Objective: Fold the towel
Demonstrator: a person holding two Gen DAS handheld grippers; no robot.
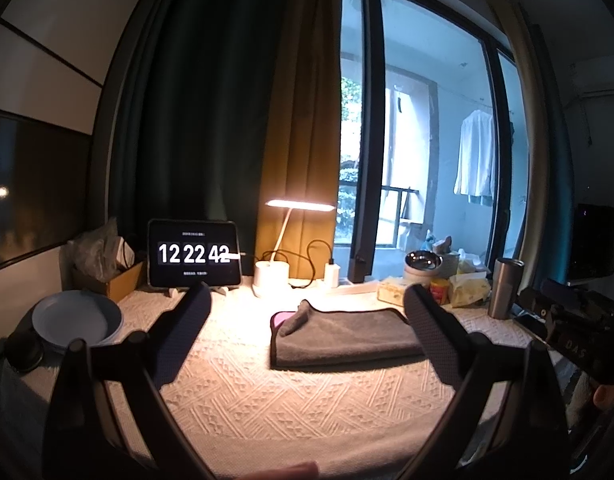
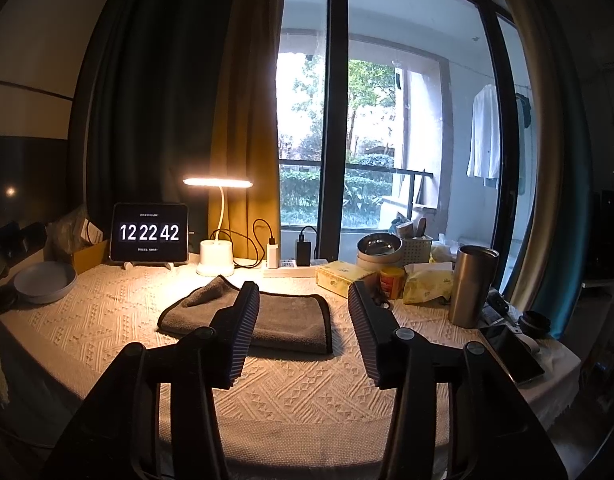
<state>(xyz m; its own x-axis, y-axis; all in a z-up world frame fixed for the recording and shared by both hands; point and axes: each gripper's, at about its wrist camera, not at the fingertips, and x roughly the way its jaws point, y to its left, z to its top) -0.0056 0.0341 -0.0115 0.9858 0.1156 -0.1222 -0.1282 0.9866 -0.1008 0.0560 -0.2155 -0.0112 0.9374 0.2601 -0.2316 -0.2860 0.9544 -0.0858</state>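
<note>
Matt grey cloth towel (image 2: 267, 316), textured woven tablecloth (image 2: 307, 392), brushed-metal tumbler (image 2: 469, 286)

The tablet (image 1: 194, 253) at the left of the frame, standing at the back of the table, shows a flip-clock reading 12 22 42 in large white digits; the small lines above and below are too tiny to read. In the left wrist view, the letters D A S stand on the right gripper's body (image 1: 575, 350) at the right edge.

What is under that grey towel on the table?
The towel lies on a cream knitted tablecloth. Something pink peeks out at its far left corner; the rest underneath is covered.
</note>
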